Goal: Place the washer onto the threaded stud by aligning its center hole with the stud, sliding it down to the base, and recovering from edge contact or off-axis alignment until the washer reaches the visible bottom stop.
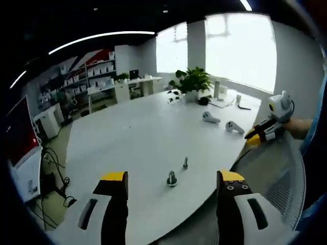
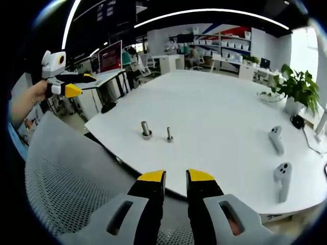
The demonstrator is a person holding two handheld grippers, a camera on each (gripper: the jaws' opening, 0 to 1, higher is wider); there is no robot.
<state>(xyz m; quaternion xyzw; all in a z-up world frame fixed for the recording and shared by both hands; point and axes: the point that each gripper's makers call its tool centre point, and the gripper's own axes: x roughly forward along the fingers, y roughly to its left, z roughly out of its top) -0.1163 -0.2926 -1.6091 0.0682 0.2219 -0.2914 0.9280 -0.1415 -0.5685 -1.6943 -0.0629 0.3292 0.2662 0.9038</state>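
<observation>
No legible text, labels or numbers anywhere.

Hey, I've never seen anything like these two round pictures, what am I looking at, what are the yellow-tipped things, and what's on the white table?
A person holds a two-jaw tool in each hand, and a fisheye camera rides on each tool. In the left gripper view, the left hand-held gripper rises from the bottom with its jaws wide apart. In the right gripper view, the right hand-held gripper has its jaws closer together, with a gap between them. Neither holds anything. Each view also catches the other tool, held in the person's hand at the picture's edge.

On the white table near the front edge stand two small metal parts: a threaded stud on a round base and a thinner bolt-like piece; I cannot make out a washer. Farther off lie two white controllers and a potted plant. A mesh chair back sits in front.
</observation>
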